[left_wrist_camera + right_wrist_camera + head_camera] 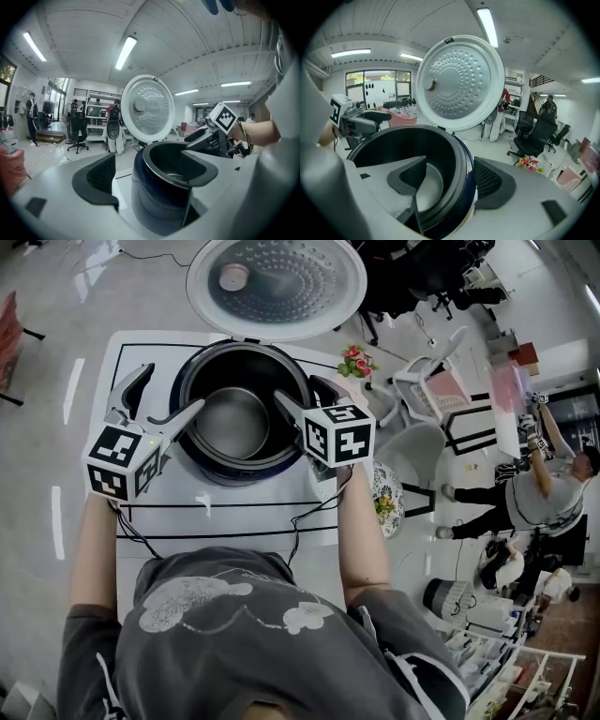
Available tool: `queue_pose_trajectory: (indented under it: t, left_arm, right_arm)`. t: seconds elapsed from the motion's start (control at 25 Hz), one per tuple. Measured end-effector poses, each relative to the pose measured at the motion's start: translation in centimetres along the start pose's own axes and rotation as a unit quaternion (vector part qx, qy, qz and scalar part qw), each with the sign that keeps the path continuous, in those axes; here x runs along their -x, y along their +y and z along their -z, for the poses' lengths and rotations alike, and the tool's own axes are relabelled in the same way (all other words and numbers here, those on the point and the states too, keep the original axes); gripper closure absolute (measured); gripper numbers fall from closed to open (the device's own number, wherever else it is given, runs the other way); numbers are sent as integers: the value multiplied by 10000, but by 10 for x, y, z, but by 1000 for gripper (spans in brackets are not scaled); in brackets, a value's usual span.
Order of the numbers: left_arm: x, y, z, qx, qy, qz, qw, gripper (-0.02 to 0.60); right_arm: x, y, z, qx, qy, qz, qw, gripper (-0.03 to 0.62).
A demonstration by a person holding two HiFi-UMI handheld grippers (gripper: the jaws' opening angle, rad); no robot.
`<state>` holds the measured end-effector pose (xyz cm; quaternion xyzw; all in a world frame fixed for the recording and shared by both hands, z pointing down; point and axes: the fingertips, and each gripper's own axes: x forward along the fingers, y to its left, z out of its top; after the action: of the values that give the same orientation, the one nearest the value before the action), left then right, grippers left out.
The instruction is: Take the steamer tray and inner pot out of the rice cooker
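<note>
- Progress: the lid point(277, 282) stands open and the inner pot point(234, 423) still sits in the rice cooker point(246, 472) on the counter point(234, 521). No steamer tray can be made out.
- Left hand-held gripper point(172, 388): jaws apart, gripping nothing. The cooker's rim lies between them, with the right jaw over the pot and the left jaw outside.
- Right hand-held gripper point(298, 388): jaws apart and empty, the left jaw inside the pot and the right jaw outside.
- Remaining, as judged: clamp the rim and lift the pot out.
</note>
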<state>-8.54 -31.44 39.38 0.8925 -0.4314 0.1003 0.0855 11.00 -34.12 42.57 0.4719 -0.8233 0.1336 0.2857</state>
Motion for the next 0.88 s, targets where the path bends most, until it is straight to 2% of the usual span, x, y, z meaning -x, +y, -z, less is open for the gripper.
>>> queue_pose_trajectory:
  t: [0.08,0.2,0.24,0.32,0.4,0.52,0.68,0.88]
  left_arm:
    - [-2,0,1,7,13,35,10000,156]
    - [-8,-4,3,-2,35,83,10000,156]
    - [-11,-5,4,-10,41,91,9999,156]
    - [-15,-5,5,-22,46,95,9999,156]
    - [-18,-6,6,-31,41,97,9999,156]
    - [-16,-6,4,-69,29,79,9999,156]
    - [-15,-4,1,-138,14,27,9999,156]
    - [-21,-5,-3,-308,95,45,9995,156]
  right_arm:
    - [-1,0,3,133,91,38,9999,270]
    - [-7,-4,9,801,357,347,9955,281]
    - [-9,-9,11,1046,438,561,9920,312]
    - [-11,-19,13,1369,562,979,9841,434]
    - [-13,-23,13,1500,670,1139,9798,436]
    - [-13,-20,12,1511,755,1170,9787,456]
    - [-9,-12,2,1101,508,981,9878,482]
    - [0,-8,-15,933,193,836,9919,491]
